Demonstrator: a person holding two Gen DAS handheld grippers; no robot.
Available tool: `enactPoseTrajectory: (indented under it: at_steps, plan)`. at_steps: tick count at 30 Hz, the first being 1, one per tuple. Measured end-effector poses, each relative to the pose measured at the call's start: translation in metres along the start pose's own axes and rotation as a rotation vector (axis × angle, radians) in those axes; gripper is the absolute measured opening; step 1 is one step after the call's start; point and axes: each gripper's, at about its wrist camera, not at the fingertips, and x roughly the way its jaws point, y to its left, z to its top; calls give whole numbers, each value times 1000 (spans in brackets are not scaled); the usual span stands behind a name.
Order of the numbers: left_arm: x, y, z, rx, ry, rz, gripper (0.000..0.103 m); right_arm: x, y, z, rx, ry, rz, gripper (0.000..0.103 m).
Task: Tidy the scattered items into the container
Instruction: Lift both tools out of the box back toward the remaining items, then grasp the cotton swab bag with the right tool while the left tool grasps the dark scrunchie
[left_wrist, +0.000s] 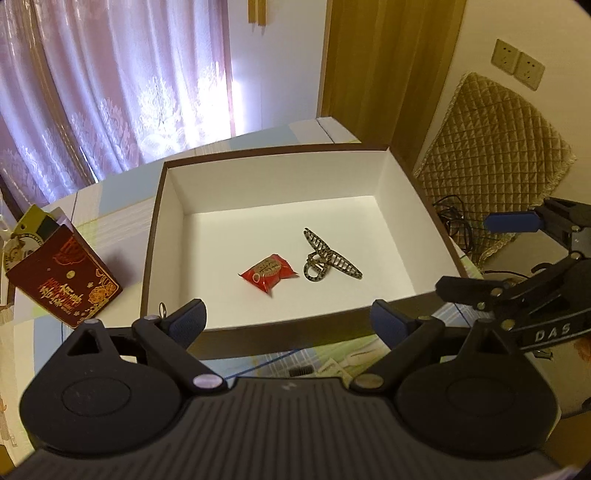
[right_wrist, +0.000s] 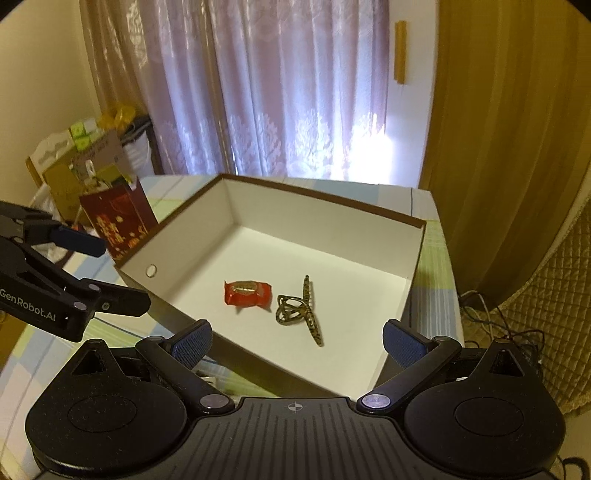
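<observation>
A: Hovering at the near rim, both of them; left tool (left_wrist: 288, 325) spread wide with nothing between its pads; right tool (right_wrist: 297, 343) equally wide and bare.

B: Task's things? Red candy (left_wrist: 268, 274) and patterned hair claw (left_wrist: 325, 260) lie on the floor of the white box (left_wrist: 391, 173), just beside each other, near the middle.

A: So the box looks filled; the risk, I judge, is what remains outside; small bits show on the bench (left_wrist: 122, 188) under the left tool, too blurred to name; easy to miss.

B: Other hazards: a low tool could catch the near wall and shove the light box toward the red packet (left_wrist: 62, 280) at its left; the two tools sit near each other, so a crossing reach could knock them.
</observation>
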Motion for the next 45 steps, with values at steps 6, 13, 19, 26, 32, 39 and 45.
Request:
enactPoseTrajectory:
  at_steps: [6,13,19,26,32,39,45]
  plan:
    - [-21,-2,-14,4,-20,5,94,-23,7,-11,11,-32,10,103]
    - [-44,0,-32,10,-60,3,96,-42,12,-25,7,-82,31,103]
    - [-58,12,-54,7,-76,11,96,-53,13,-41,-25,-120,58,103]
    - [-63,23,-84,-25,-65,27,96,-54,15,-62,-48,-114,63,103]
    - [-54,30,-120,-104,-34,28,96,-44,21,-84,-54,-71,78,103]
    - [-44,26,-153,-133,13,54,96,-32,22,-105,-36,-15,93,103]
    - [-38,23,-167,-155,28,47,96,-23,21,-119,-18,17,91,103]
